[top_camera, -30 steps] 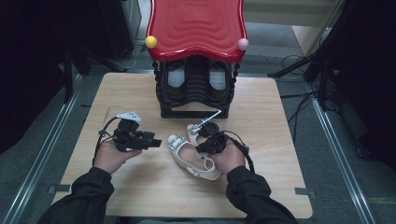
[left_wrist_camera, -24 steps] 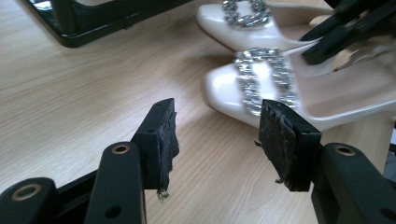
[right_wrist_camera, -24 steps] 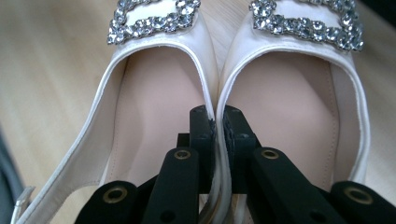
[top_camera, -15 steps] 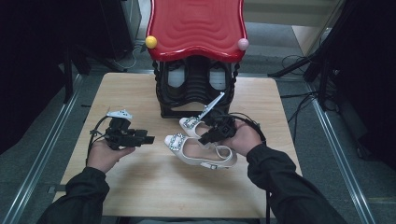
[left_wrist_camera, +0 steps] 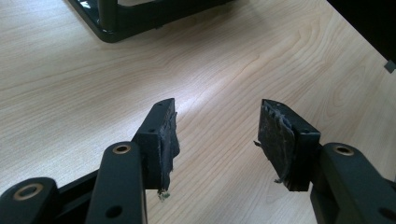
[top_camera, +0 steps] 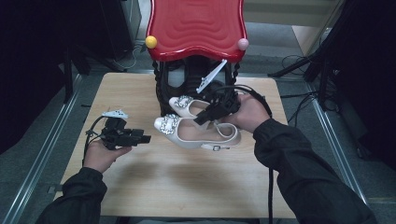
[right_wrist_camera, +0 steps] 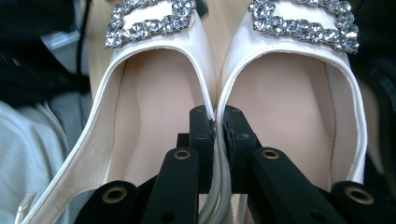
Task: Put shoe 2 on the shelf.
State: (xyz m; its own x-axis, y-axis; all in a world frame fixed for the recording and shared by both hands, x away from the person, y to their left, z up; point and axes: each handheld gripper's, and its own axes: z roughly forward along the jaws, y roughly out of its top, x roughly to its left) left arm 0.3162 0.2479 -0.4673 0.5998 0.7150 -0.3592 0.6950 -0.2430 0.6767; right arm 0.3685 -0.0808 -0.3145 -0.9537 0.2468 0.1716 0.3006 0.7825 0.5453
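A pair of white slingback shoes with glittering buckles hangs above the table in front of the rack, the near shoe (top_camera: 196, 134) beside the far shoe (top_camera: 186, 104). My right gripper (top_camera: 201, 119) is shut on their two inner side walls, pinched together. In the right gripper view the jaws (right_wrist_camera: 218, 116) clamp both rims between the left shoe (right_wrist_camera: 149, 93) and the right shoe (right_wrist_camera: 285, 88). My left gripper (top_camera: 144, 138) stays low at the table's left, open, with bare wood between its pads (left_wrist_camera: 215, 121).
A black rack (top_camera: 163, 88) with a red wavy top (top_camera: 196, 23) stands at the table's far middle, a yellow ball (top_camera: 151, 42) and a pink ball (top_camera: 243, 44) at its corners. Its base frame (left_wrist_camera: 121, 18) lies ahead of my left gripper. The wooden table (top_camera: 140, 186) ends at metal rails.
My right hand has risen with the pair of shoes, carrying them off the table and toward the rack. The left hand has stayed about where it was.
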